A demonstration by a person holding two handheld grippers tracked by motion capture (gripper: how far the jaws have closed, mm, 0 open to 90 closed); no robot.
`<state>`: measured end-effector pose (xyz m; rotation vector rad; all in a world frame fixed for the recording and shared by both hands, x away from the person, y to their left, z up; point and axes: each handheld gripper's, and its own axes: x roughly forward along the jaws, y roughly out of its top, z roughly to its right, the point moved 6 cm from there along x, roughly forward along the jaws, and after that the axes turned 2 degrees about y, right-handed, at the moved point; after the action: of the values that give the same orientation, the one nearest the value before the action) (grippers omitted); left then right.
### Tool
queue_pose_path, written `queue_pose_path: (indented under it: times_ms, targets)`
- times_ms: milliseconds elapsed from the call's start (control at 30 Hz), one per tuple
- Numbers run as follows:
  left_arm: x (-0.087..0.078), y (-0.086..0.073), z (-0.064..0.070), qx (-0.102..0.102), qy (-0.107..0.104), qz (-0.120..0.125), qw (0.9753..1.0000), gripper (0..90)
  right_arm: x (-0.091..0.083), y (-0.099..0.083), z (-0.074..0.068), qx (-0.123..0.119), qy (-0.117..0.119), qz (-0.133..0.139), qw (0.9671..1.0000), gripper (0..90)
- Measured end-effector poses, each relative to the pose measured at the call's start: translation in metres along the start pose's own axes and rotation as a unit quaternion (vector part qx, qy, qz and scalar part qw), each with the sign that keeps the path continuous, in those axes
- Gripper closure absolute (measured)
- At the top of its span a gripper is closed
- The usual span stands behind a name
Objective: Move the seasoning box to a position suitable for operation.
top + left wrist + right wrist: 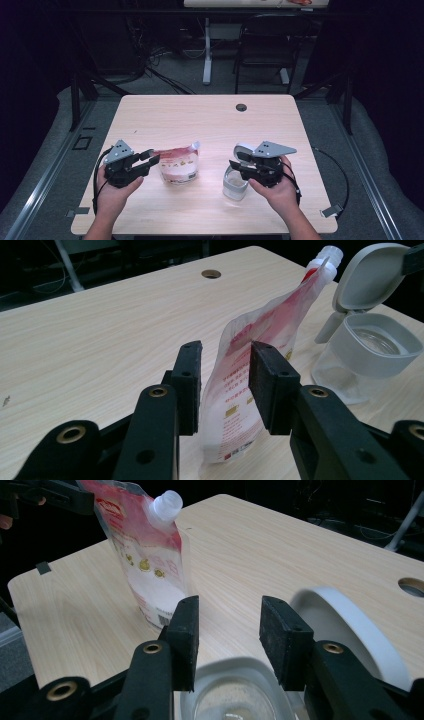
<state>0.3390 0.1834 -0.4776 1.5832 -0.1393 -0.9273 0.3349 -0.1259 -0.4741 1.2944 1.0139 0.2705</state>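
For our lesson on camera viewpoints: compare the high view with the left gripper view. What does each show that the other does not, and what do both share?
High view alone: the person's hands, the left gripper and right gripper from outside, a chair and the floor beyond the table.

Left gripper view alone: its open jaws set on either side of the pouch's edge, and the glass inside the container.

Both: the red-and-white spouted pouch standing, the open-lidded container, and the table's cable hole.

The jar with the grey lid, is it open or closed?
Open. The jar's hinged grey lid is flipped up and back, so the left gripper view looks straight into its mouth.
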Motion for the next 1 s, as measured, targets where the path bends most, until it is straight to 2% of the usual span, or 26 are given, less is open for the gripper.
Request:
queue_pose_path:
  times_ms: [33, 167, 233, 567, 700, 933, 1000]
  targets:
    - [0.000, -0.001, -0.001, 0.000, -0.003, 0.002, 1.0000, 66.0, 0.007, 0.004, -0.002, -0.004, 0.003, 0.002, 1.0000, 59.9]
    - [0.000, -0.002, -0.001, -0.003, -0.007, 0.001, 1.0000, 66.7, 0.017, 0.010, -0.003, -0.006, 0.009, 0.011, 0.9999, 57.6]
    - [0.000, -0.003, -0.003, -0.004, -0.005, 0.001, 1.0000, 66.7, 0.025, 0.014, -0.003, -0.002, 0.019, 0.007, 0.9998, 55.4]
    - [0.002, -0.005, -0.005, -0.005, -0.005, 0.000, 1.0000, 65.1, 0.045, 0.019, -0.006, -0.003, 0.032, -0.004, 0.9995, 56.2]
    - [0.003, -0.005, -0.005, -0.010, -0.006, 0.002, 0.9999, 64.4, 0.057, 0.025, -0.010, -0.007, 0.043, 0.002, 0.9991, 54.1]
    - [0.002, -0.007, -0.007, -0.008, -0.006, -0.003, 0.9999, 63.3, 0.073, 0.029, -0.015, -0.021, 0.044, -0.007, 0.9988, 51.1]
    - [0.002, -0.007, -0.007, -0.013, -0.007, -0.001, 0.9999, 63.2, 0.079, 0.031, -0.017, -0.022, 0.046, -0.006, 0.9987, 50.4]
